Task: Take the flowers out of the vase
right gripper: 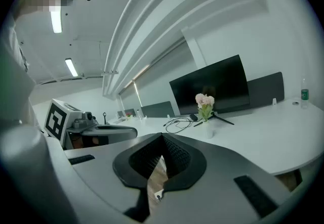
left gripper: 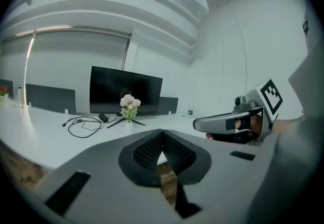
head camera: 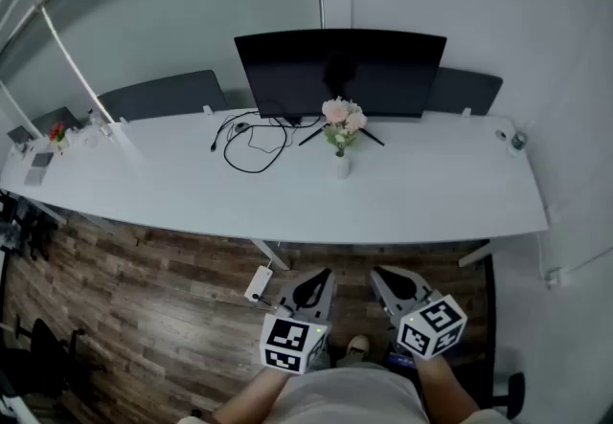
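Note:
A bunch of pale pink flowers with green leaves stands upright in a small white vase on the long white desk, just in front of the black monitor. The flowers show far ahead in the left gripper view, and the flowers and vase in the right gripper view. Both grippers are held low, well short of the desk's near edge. My left gripper and right gripper are shut with nothing between the jaws.
A black cable loops on the desk left of the vase. Grey partition panels stand behind the desk. Small items sit at the far left end, a small bottle at the right end. Wooden floor lies below, with a white power strip.

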The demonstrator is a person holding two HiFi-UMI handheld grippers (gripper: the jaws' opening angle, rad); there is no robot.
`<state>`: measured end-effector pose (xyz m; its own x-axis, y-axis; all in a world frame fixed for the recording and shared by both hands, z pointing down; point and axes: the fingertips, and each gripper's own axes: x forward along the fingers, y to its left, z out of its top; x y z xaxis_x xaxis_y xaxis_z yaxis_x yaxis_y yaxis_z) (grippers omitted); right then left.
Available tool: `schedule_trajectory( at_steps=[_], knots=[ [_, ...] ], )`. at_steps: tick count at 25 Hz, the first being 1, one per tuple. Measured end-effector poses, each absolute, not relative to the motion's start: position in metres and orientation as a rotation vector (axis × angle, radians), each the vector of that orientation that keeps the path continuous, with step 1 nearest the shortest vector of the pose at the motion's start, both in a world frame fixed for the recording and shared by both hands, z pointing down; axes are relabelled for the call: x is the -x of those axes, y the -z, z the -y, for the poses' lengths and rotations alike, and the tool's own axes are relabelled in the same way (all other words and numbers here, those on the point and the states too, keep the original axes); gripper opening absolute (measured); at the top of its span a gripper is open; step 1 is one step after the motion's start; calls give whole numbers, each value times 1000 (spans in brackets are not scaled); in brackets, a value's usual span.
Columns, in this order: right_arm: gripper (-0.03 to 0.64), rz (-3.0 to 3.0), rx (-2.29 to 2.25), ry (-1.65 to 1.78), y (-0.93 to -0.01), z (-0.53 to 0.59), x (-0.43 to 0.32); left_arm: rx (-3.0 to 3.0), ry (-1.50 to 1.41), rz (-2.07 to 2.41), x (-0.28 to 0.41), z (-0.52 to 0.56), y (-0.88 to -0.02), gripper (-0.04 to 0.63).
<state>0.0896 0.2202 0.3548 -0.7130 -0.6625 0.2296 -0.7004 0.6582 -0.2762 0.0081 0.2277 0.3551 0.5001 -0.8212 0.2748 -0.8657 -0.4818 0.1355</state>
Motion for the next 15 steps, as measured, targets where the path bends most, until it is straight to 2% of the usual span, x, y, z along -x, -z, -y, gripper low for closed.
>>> schedule_trajectory(
  at_steps=[15],
  knots=[
    [32, 2768, -1194, -548, -352, -215, -84, -2486, -257, 1411, 1, -226, -362, 3]
  ],
)
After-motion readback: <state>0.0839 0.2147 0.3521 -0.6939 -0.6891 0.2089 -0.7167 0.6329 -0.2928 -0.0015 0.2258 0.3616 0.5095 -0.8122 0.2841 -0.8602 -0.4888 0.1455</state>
